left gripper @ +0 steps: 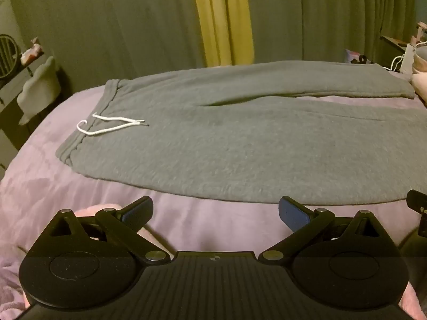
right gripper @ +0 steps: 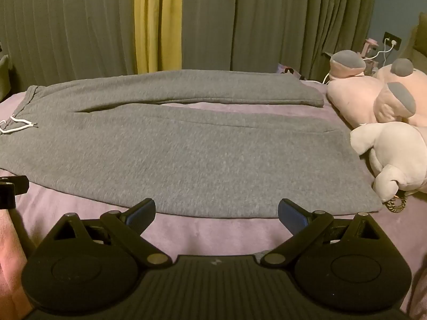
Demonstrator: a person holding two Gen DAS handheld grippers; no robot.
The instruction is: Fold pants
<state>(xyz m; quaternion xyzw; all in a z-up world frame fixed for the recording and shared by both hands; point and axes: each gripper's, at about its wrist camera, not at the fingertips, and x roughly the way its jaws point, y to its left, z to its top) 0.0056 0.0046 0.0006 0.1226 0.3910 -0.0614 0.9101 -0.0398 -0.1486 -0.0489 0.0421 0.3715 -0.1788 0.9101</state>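
**K:** Grey sweatpants [left gripper: 226,144] lie flat on the lilac blanket [left gripper: 80,181], unfolded. Waistband to the left, both legs running right, a narrow gap of blanket showing between them.

**M:** Drawstring?

**K:** White drawstring [left gripper: 112,126] sits loose on top, near the waistband.

**M:** Left gripper?

**K:** Left gripper [left gripper: 215,213] hovers over bare blanket just short of the near edge of the pants. Fingers spread wide, nothing between the blue pads [left gripper: 292,217]. No contact with the fabric.

**M:** Right one?

**K:** Right gripper [right gripper: 216,214] same story: fingers wide apart, empty, tips close to the near leg's edge, further along toward the cuff end. Touching or just above, hard to call from that angle.

**M:** Surroundings?

**K:** Pink plush toys [right gripper: 379,101] beside the cuffs on the right, a pale one [right gripper: 395,154] just off the near cuff. Grey curtains [right gripper: 253,21] behind with a yellow strip [right gripper: 157,21]. Image is dim and soft
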